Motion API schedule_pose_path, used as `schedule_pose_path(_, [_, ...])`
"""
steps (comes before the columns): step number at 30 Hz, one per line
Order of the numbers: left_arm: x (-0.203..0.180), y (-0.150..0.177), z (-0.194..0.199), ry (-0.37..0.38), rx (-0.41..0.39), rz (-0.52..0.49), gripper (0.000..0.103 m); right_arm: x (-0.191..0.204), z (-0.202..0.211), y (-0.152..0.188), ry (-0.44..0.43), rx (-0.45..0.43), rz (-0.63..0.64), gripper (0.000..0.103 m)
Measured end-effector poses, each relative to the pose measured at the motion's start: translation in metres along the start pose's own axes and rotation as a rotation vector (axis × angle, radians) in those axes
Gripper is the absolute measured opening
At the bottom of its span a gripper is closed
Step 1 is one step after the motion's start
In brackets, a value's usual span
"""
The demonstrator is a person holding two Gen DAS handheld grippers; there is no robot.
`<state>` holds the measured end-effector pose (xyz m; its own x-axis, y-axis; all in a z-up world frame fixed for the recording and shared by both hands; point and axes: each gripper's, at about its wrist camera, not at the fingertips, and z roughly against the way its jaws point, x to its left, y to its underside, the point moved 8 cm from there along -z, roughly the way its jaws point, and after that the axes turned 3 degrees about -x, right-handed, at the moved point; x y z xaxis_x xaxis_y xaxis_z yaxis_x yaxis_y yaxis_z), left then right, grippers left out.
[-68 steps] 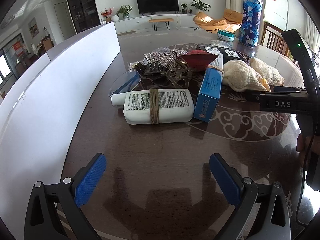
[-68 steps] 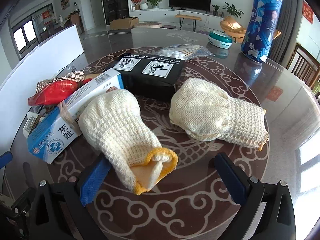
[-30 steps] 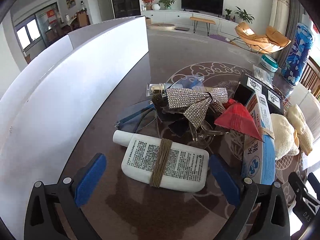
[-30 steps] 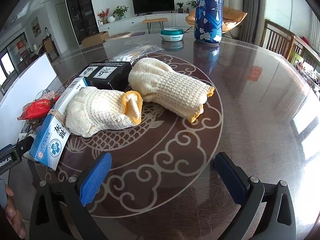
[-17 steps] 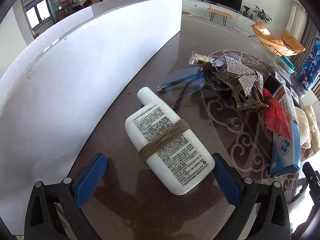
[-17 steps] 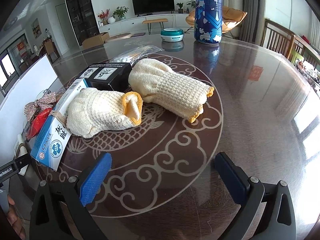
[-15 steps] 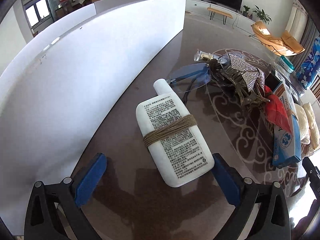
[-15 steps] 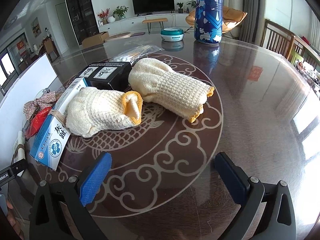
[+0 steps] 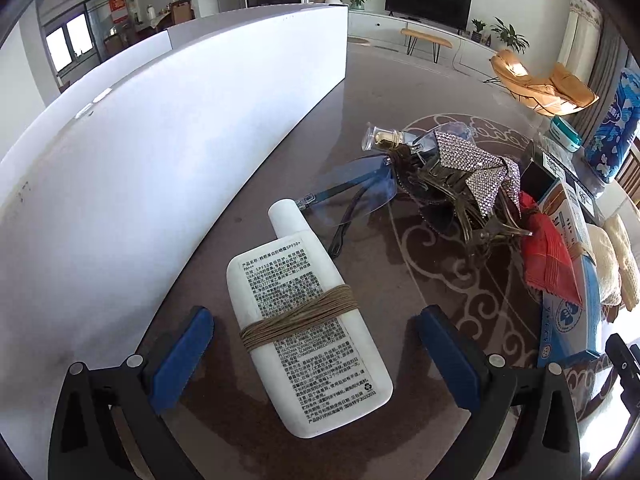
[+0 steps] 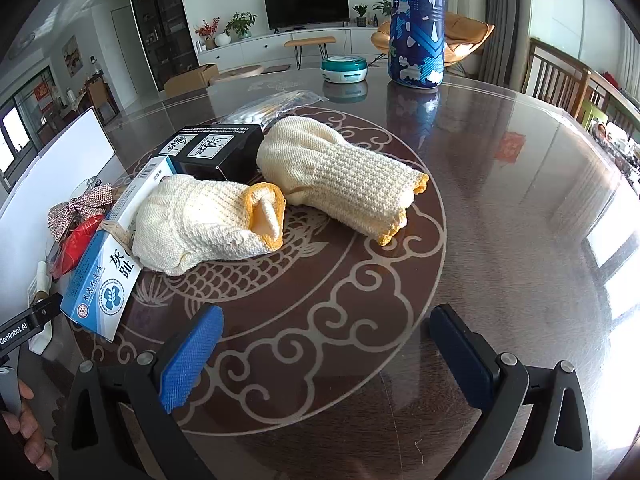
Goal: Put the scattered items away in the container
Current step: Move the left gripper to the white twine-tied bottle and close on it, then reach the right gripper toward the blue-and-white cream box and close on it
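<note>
Left gripper [image 9: 314, 350]: fingers spread wide, hovering low over the dark patterned tabletop [image 9: 440, 288], nothing clamped. Between the two blue pads, a white flat bottle [image 9: 300, 332] lying on its back, printed text upward, brown cord wound around its middle, cap pointing away toward the far side. Lower end of the bottle inside the gap, clear of both pads. Just left of it, the long white wall of the container [image 9: 140, 168], curving away along the tabletop edge. Beyond the cap, blue-tinted glasses [image 9: 360, 192] with one temple arm touching the bottle's neck. Farther on, a tangle of brown hair clips [image 9: 460, 200] under a rhinestone bow [image 9: 476, 164], a small clear glass vial [image 9: 380, 138] at the back of the heap, a red packet [image 9: 548, 256] resting against a blue-and-white box [image 9: 576, 304].

Right gripper [image 10: 326, 356]: fingers likewise wide apart and empty, held above a bare stretch of the tabletop's swirl pattern. Ahead, two cream knitted gloves with yellow cuffs, the nearer glove [image 10: 204, 224] leaning on the blue-and-white box, the farther glove [image 10: 344, 180] just beside it and against a black box [image 10: 212, 148]. Behind these, a clear bag of cotton swabs [image 10: 276, 106], then well apart a teal round tin [image 10: 344, 69] and a tall blue canister [image 10: 416, 20]. At the lower left edge, a hand [image 10: 28, 428] on the other gripper's handle.
</note>
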<state>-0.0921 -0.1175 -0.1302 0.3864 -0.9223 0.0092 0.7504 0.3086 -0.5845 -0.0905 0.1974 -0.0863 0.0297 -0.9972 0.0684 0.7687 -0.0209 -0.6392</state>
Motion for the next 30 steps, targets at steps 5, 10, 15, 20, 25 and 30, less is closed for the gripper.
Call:
schedule_pose_path(5, [0.0, 0.001, 0.001, 0.008, -0.008, -0.009, 0.103, 0.0, 0.001, 0.0, -0.01, -0.005, -0.01, 0.103])
schedule_pose_path(10, [-0.001, 0.001, 0.001, 0.002, -0.015, -0.008, 0.103, 0.0, 0.0, -0.001, -0.012, -0.007, -0.014, 0.103])
schedule_pose_path(15, [-0.003, -0.002, -0.001, 0.026, -0.012, -0.031, 0.103, 0.0, 0.0, -0.001, -0.012, -0.008, -0.016, 0.103])
schedule_pose_path(20, [-0.01, -0.003, 0.008, 0.065, -0.058, -0.081, 0.075, 0.0, 0.0, -0.001, -0.011, -0.008, -0.017, 0.103])
schedule_pose_path(25, [-0.02, -0.001, 0.016, 0.112, -0.087, -0.144, 0.054, 0.0, 0.0, -0.001, -0.01, -0.008, -0.018, 0.103])
schedule_pose_path(30, [-0.026, 0.013, 0.027, 0.167, -0.093, -0.2, 0.053, 0.0, 0.0, -0.001, -0.01, -0.009, -0.02, 0.103])
